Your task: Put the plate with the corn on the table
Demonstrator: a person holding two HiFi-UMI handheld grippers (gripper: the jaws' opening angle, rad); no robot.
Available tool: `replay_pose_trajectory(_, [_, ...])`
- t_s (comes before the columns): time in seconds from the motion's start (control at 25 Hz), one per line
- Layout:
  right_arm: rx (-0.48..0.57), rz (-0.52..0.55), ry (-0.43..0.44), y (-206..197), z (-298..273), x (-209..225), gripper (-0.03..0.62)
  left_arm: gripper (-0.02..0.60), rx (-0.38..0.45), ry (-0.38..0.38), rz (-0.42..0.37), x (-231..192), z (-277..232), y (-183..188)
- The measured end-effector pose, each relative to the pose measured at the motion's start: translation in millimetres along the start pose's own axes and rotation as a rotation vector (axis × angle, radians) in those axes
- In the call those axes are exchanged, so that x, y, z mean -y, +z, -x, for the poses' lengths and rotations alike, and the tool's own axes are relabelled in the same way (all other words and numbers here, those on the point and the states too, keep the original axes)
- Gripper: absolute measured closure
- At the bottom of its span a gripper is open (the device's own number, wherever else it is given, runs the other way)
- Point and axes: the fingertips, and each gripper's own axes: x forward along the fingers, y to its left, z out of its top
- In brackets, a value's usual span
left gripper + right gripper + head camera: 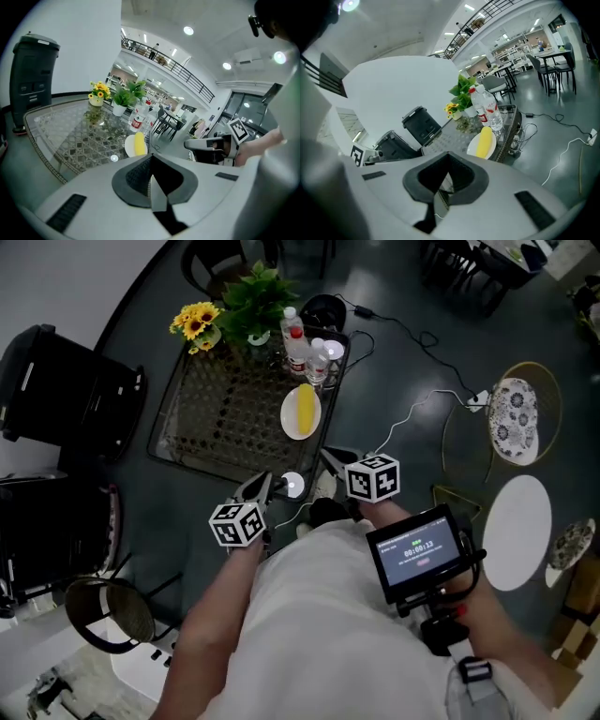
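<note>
Plate (289,417) with the corn (307,407) is sitting on the glass table (216,418), upper middle of the head view, by the table's right edge. It's above both grippers and touching neither. Left gripper (263,486) and right gripper (330,459) are both clenched on nothing. The bottles (294,338) have red labels, but the print's too small to read.

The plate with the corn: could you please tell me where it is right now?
In the head view, the plate lies at the right edge of the glass table, next to the bottles.
</note>
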Motion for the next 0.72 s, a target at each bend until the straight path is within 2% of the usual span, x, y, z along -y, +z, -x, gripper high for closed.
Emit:
replay_pose_trajectory(0.2, [0.014, 0.048, 0.042, -1, 1, -22, 0.588, 0.574, 0.039, -0.017, -0.029, 1, 7, 4])
replay_pose_trajectory(0.4, [0.011, 0.059, 0.046, 1, 1, -35, 0.588, 0.574, 0.052, -0.048, -0.050, 8, 9, 11])
replay_pose_trajectory(0.72, [0.023, 0.079, 0.021, -27, 33, -48, 0.588, 0.574, 0.065, -0.072, -0.080, 31, 33, -12])
